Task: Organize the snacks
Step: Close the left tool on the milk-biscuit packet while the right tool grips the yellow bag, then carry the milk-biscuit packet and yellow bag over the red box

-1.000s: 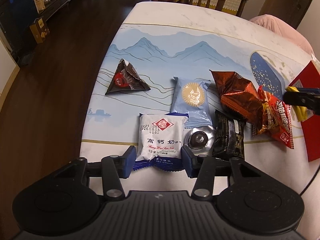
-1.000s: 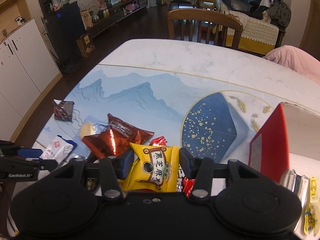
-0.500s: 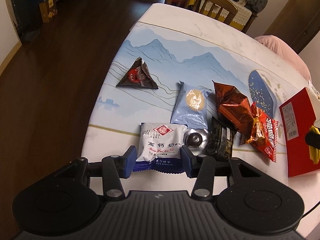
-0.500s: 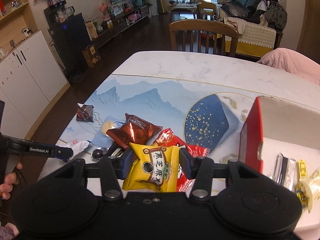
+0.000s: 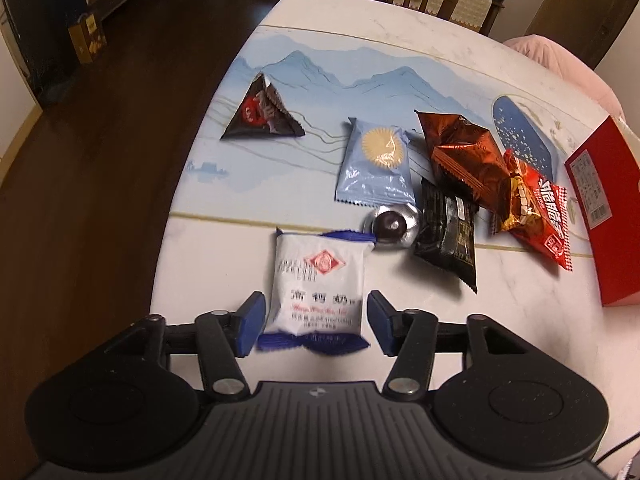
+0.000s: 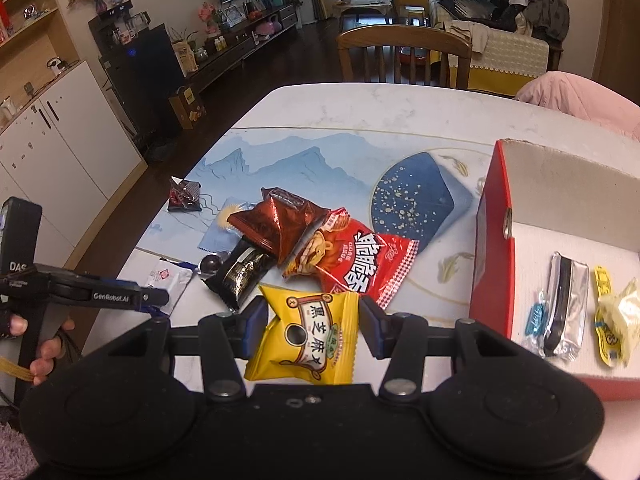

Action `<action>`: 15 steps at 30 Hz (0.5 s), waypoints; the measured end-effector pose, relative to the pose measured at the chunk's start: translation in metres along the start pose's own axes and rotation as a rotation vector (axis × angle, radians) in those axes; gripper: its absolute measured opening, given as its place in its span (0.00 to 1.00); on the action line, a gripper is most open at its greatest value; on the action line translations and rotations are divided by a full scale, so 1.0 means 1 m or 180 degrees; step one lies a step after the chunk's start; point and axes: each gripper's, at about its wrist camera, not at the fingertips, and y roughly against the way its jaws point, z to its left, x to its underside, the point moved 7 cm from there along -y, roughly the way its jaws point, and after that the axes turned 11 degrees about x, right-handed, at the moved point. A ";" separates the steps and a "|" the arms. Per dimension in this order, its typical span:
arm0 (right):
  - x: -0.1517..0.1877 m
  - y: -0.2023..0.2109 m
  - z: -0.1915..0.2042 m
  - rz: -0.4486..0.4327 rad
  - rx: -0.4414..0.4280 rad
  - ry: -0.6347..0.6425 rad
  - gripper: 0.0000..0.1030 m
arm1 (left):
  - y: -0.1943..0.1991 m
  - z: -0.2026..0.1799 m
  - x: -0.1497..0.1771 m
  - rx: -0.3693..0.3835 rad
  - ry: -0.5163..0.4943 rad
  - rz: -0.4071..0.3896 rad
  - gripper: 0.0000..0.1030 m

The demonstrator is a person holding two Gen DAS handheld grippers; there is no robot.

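A living room with a dark wood floor lies behind the counter, whose top bears a blue mountain print. The landmark is the red box, open-topped, with a few small wrapped sweets already on its floor.

The right hand-held gripper pinches a yellow packet between its blue pads, held up just short of the box's near red wall. To finish well, I would carry it across that wall, clear of the rim, and spread the jaws only over bare box floor, so it lands flat beside the sweets.

The left hand-held gripper is farthest from the box. Its jaws have just been opening: they stand spread, with a white packet lying between them on the counter, a gap showing at each pad. If it is to go in next, it likely needs a fresh, centred grip across the middle.

Between that packet and the box lie a red bag, a copper bag and a black bar.
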 end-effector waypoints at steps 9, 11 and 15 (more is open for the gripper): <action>0.007 0.007 -0.007 -0.0011 0.0024 -0.0037 0.47 | -0.020 -0.012 -0.004 -0.0222 -0.0228 0.0083 0.54; 0.009 0.009 -0.008 -0.0017 0.0031 -0.0044 0.47 | -0.023 -0.011 -0.004 -0.0237 -0.0188 0.0098 0.54; 0.011 0.013 -0.010 -0.0026 0.0037 -0.0053 0.47 | -0.024 -0.011 -0.006 -0.0257 -0.0180 0.0075 0.54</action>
